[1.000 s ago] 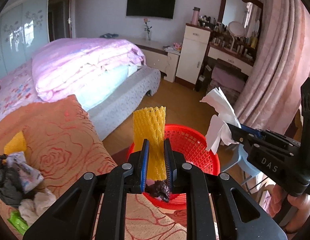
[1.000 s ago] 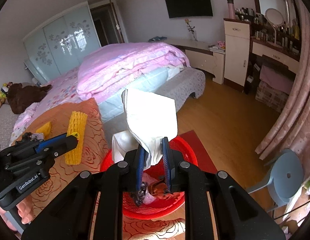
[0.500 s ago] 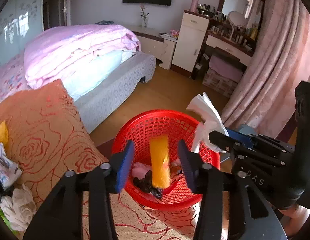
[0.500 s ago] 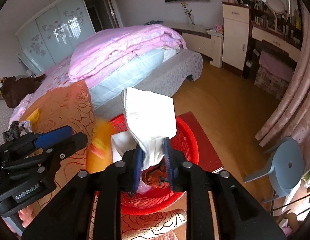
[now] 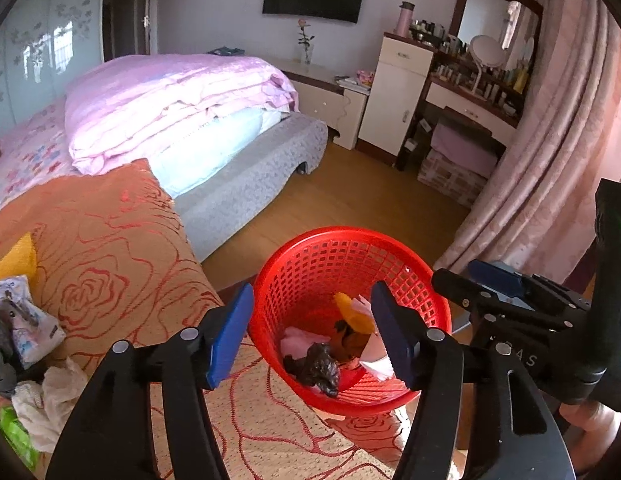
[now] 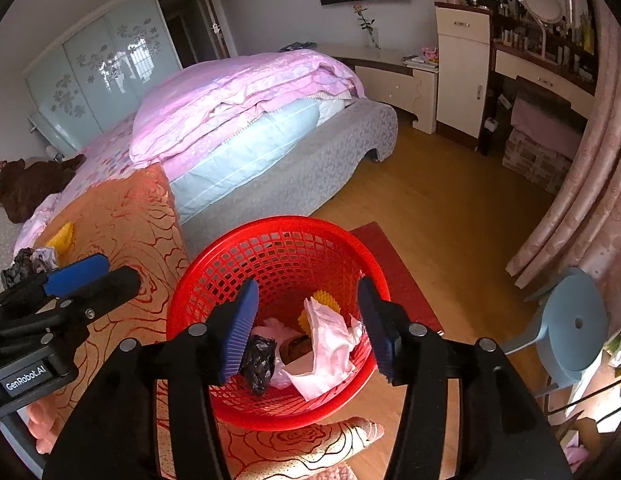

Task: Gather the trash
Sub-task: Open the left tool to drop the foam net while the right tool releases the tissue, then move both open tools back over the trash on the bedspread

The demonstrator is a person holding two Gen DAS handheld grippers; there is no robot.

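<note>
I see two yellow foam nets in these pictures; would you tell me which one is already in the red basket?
The yellow foam net at the basket's far side, beside the white tissue, is inside the red basket. The other yellow net lies on the orange rose-patterned cover, outside it.

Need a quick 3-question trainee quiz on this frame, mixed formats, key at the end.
1. True or false: the left gripper holds the yellow foam net.
2. Where does the white tissue lie? A) on the bed B) in the red basket C) on the blue stool
3. Fill in: the right gripper jaws stand ___.

Key: 1 false, it lies in the basket. 2 B. 3 open, having just been opening, nothing between them.
</note>
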